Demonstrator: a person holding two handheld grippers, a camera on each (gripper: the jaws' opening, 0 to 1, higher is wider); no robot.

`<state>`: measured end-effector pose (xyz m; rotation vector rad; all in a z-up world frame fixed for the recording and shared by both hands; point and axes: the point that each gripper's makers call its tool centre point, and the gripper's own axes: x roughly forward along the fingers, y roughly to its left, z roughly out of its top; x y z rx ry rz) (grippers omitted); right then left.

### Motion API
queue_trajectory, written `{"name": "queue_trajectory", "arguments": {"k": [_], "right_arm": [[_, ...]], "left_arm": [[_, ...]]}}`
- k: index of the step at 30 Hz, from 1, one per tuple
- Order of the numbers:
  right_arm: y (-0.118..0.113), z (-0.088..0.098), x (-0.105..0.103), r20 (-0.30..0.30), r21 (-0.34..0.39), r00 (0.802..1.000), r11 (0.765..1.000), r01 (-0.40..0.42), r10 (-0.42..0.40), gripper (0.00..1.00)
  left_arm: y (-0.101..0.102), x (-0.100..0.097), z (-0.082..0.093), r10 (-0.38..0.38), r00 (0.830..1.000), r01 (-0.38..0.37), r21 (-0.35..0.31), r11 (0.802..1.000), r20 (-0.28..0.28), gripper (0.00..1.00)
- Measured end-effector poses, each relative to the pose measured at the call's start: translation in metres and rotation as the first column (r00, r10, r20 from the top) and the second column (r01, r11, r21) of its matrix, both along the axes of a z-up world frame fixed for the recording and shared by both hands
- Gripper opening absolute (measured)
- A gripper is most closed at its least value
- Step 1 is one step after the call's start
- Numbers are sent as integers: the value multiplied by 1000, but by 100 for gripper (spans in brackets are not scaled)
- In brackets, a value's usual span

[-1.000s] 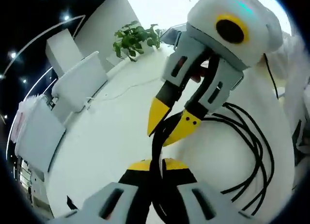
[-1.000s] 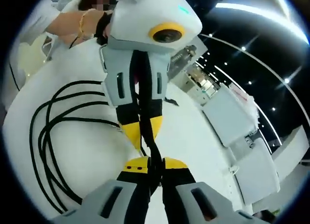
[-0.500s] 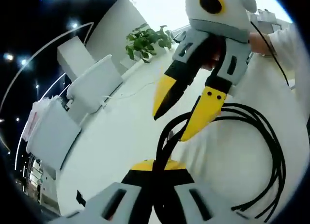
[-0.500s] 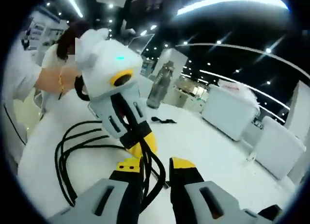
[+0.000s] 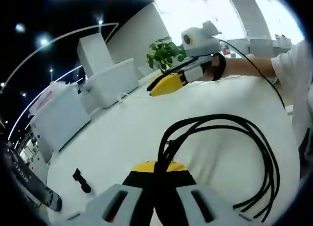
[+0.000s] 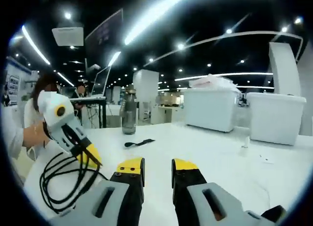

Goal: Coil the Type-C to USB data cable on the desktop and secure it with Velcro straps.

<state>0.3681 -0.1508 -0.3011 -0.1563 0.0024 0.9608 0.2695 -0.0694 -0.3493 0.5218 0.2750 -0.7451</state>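
Black cable (image 5: 234, 152) coils could spring loose from your left hand-held gripper (image 5: 156, 168) pinching them, since your spread right hand-held gripper (image 6: 156, 166) faces the Velcro strap (image 6: 139, 143) at 12 o'clock.

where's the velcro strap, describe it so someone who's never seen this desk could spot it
Start from the white desktop and find the dark bottle standing on it. Just in front of the bottle lies the velcro strap, a short flat black strip. Unlike the looped black cable held by the left gripper, it lies loose and straight.
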Motion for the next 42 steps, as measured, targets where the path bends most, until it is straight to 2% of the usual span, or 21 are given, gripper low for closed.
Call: {"name": "queue_trajectory", "arguments": {"k": [3, 5, 7, 9, 11, 13, 15, 16, 19, 23, 27, 29, 31, 33, 34, 36, 38, 40, 42], "right_arm": [[37, -9, 17, 56, -53, 998, 998, -26, 29, 25], [69, -16, 22, 80, -85, 993, 994, -75, 82, 25], [110, -22, 24, 75, -91, 987, 987, -136, 143, 25], [140, -28, 24, 69, -106, 981, 979, -173, 181, 26], [165, -34, 15, 68, -128, 969, 965, -228, 238, 27], [182, -43, 8, 133, -237, 945, 936, -262, 299, 28], [190, -50, 10, 197, -330, 927, 912, -244, 319, 25], [195, -53, 12, 236, -376, 911, 896, -234, 337, 23], [204, -59, 21, 267, -434, 897, 875, -215, 353, 23], [219, -64, 30, 248, -448, 897, 864, -228, 366, 23], [235, -62, 31, 306, -500, 853, 834, -233, 422, 19], [241, -62, 32, 312, -501, 847, 832, -238, 430, 14], [247, -61, 28, 324, -496, 830, 829, -259, 453, 11], [253, -61, 25, 332, -496, 809, 819, -289, 486, 2], [255, -61, 23, 332, -493, 805, 818, -296, 491, 2], [251, -61, 19, 316, -496, 807, 812, -308, 500, 1], [238, -56, 16, 302, -475, 817, 820, -318, 492, 1], [214, -50, 9, 304, -462, 824, 830, -311, 478, 1], [189, -44, 3, 324, -464, 824, 837, -290, 465, 1]], "left_arm": [[17, -8, 1, 26, 1000, -26, -11, 1000, 3, 3], [32, -16, 1, 51, 999, -51, -25, 998, 1, 3], [43, -22, 1, 65, 998, -65, -34, 997, 0, 3], [53, -26, 2, 81, 997, -81, -45, 996, -1, 3], [60, -31, 2, 96, 995, -96, -56, 994, -3, 3], [68, -35, 3, 103, 995, -104, -66, 992, -6, 4], [73, -39, 4, 106, 994, -107, -82, 991, -13, 4], [75, -40, 3, 108, 994, -108, -90, 990, -15, 4], [78, -40, 3, 109, 994, -110, -117, 987, -21, 4], [79, -39, 4, 102, 995, -104, -152, 983, -25, 4], [79, -40, 7, 86, 996, -90, -181, 979, -27, 4], [78, -41, 8, 82, 996, -87, -196, 977, -32, 4], [78, -40, 8, 83, 996, -87, -194, 977, -33, 4], [78, -40, 6, 81, 996, -86, -191, 978, -36, 4], [77, -40, 5, 79, 996, -85, -190, 978, -38, 4], [75, -40, 3, 79, 996, -85, -186, 979, -41, 4], [73, -41, 2, 78, 996, -84, -182, 980, -40, 4], [69, -44, 4, 74, 997, -79, -183, 980, -35, 4], [65, -46, 7, 70, 997, -73, -181, 981, -25, 4]]}}
